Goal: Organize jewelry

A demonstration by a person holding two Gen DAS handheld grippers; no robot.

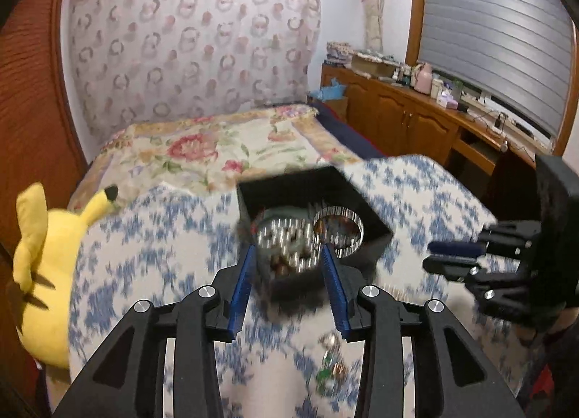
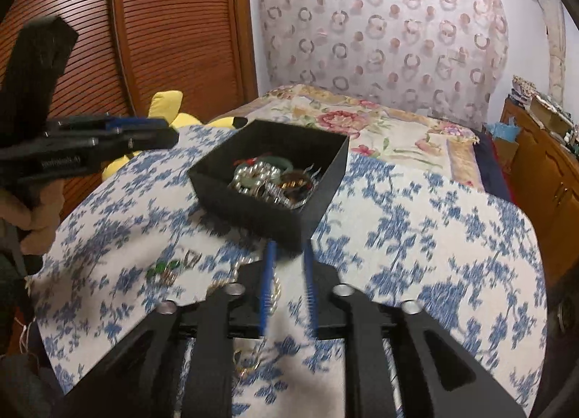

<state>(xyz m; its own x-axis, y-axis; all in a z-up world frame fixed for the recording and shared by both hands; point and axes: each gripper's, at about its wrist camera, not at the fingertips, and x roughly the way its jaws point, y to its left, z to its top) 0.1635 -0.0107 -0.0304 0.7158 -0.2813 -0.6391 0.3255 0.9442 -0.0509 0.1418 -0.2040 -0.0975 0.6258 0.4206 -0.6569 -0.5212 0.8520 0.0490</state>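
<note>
A black open box [image 1: 365, 217] [image 2: 325, 172] sits on a round table with a blue-and-white floral cloth [image 1: 152, 258] [image 2: 434, 229]. It holds a pile of jewelry [image 1: 293, 240] [image 2: 271, 181]: pearl beads, a silver bangle, a green bangle, brown pieces. My left gripper [image 1: 287, 251] is open and empty, above the box's near edge. My right gripper [image 2: 287, 248] is open and empty, just short of the box's near corner. A pearl or chain necklace [image 2: 275, 291] lies on the cloth under the right fingers. A small green-stone piece [image 2: 164, 269] [image 1: 331, 371] lies loose on the cloth.
A yellow plush toy [image 1: 39, 273] [image 2: 173, 110] sits at the table's left edge. A bed with a floral cover [image 1: 217, 150] stands behind the table. A wooden sideboard [image 1: 416, 117] with clutter runs along the right wall. A slatted wooden door [image 2: 144, 38] is at the left.
</note>
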